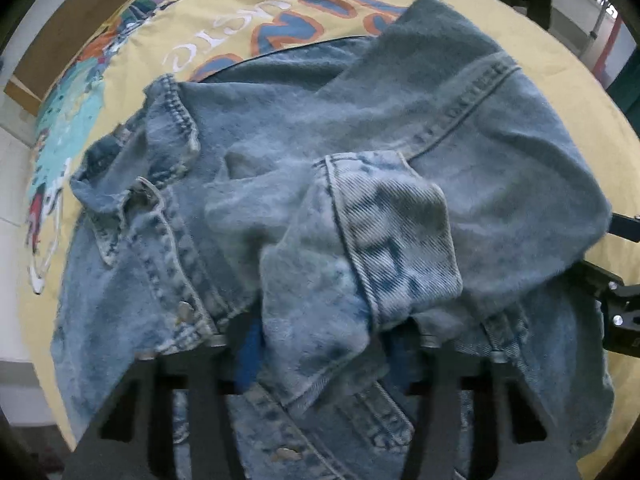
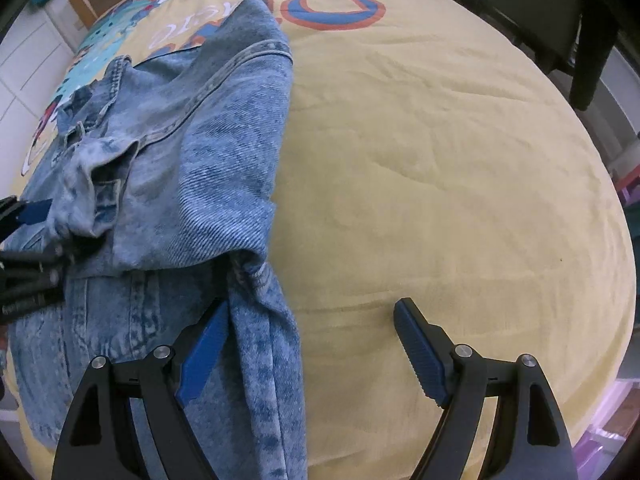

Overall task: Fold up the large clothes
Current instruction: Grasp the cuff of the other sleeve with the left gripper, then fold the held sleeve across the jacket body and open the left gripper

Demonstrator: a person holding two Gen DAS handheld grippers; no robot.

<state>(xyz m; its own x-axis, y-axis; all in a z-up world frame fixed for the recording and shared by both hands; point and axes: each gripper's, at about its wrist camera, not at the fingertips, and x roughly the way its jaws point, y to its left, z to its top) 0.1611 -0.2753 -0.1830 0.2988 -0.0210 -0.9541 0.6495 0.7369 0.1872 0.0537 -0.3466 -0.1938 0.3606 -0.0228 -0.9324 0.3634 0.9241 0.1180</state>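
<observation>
A light-blue denim jacket [image 1: 500, 168] lies crumpled on a yellow printed bed sheet [image 2: 440, 160]. One sleeve with its cuff [image 1: 404, 240] is folded over the jacket's middle. My left gripper [image 1: 324, 344] points down at it, and the sleeve fabric is bunched and pinched between its blue pads [image 1: 248, 356]. From the right wrist view the left gripper [image 2: 28, 240] sits at the far left, with the denim jacket [image 2: 192, 152] gathered in it. My right gripper [image 2: 312, 340] stands open at the jacket's right edge. Its left pad [image 2: 204, 352] lies against a hanging denim fold and its right pad [image 2: 420, 356] is over bare sheet.
The sheet carries a colourful cartoon print and large orange-blue letters [image 1: 304, 28] at the far side. A dark chair [image 2: 560, 20] stands beyond the bed at top right. White drawers [image 2: 28, 60] are at the left, and pink boxes [image 2: 612, 420] at the lower right.
</observation>
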